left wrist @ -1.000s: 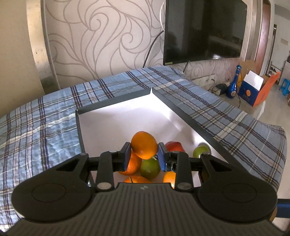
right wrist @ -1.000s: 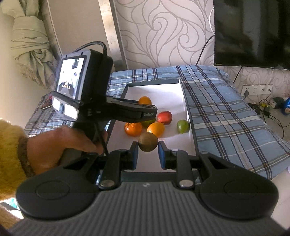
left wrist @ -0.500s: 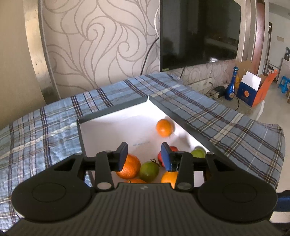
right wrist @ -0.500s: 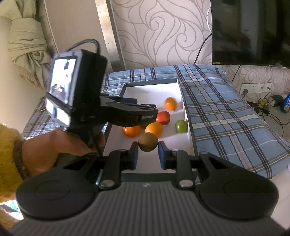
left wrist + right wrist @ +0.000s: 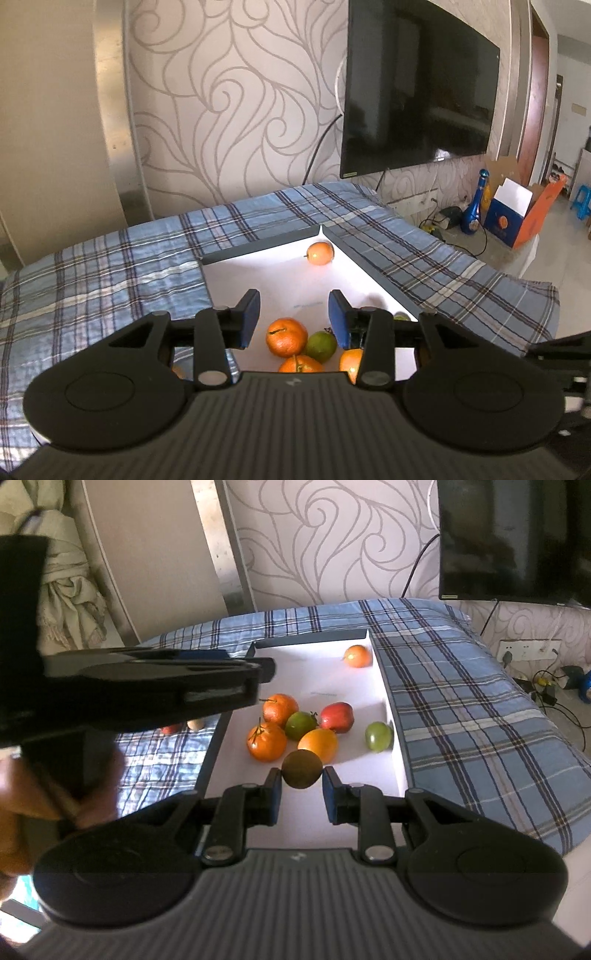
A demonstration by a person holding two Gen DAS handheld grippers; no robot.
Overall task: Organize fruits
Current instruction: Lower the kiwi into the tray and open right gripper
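The right gripper (image 5: 302, 794) is clenched on a brown kiwi (image 5: 302, 768), its two blue pads pressed against the fruit's sides, and it holds the kiwi above the near end of a shallow white tray (image 5: 376, 668) that lies on a blue plaid cloth (image 5: 461, 709). The left gripper (image 5: 293, 314) has its jaws parted with nothing between them, the pads standing clear of the fruit seen below; in the right wrist view it shows as a blurred dark bar (image 5: 155, 686) reaching in from the left over the tray's near left edge, with the person's hand (image 5: 55, 790) around its handle. In the tray a cluster sits near the middle: two stemmed mandarins (image 5: 280, 710) (image 5: 266, 741), a dark green fruit (image 5: 300, 724) between them, a red apple (image 5: 337, 717) to its right and a smooth orange (image 5: 317, 744) just behind the kiwi. A pale green fruit (image 5: 378, 735) lies apart against the tray's right wall, and a single small orange (image 5: 320, 252) rests alone in the far right corner. Outside the tray, on the cloth to the left, a red fruit (image 5: 170, 729) and a small tan fruit (image 5: 195, 723) lie side by side, partly hidden under the left gripper. A dark television (image 5: 417, 92) hangs on the swirl-patterned wall beyond the table
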